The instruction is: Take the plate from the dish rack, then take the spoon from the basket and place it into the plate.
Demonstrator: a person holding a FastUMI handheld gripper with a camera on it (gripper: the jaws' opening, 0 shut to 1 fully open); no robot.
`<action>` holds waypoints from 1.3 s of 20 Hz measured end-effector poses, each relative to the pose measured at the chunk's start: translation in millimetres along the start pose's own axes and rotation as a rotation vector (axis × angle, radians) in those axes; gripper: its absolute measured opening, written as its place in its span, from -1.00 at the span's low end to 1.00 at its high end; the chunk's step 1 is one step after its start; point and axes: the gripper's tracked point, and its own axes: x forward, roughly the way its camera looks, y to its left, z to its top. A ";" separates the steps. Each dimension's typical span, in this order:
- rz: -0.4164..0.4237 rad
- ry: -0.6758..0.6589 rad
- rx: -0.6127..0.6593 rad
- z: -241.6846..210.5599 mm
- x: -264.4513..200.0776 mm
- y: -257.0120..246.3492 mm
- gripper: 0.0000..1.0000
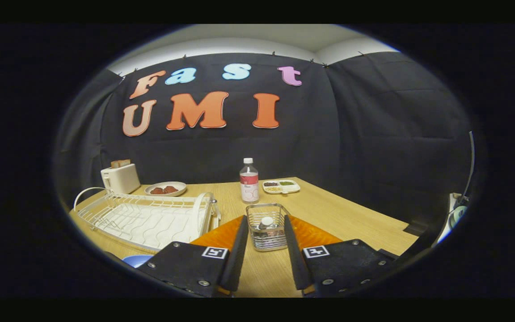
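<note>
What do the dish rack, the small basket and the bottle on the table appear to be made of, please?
Dish rack: thin wire, apparently white-coated metal, matte.
Basket: bare metal wire mesh, shiny with bright glints, just ahead of the open gripper.
Bottle: clear plastic, by its see-through body, white cap and wrapped label.

Hand-held gripper (264, 235) level, pointing forward; fingers (239, 250) spread wide apart; nothing pressed between them
</note>
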 end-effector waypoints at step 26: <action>0.048 -0.207 -0.007 94.1 -117.7 2.2 -0.82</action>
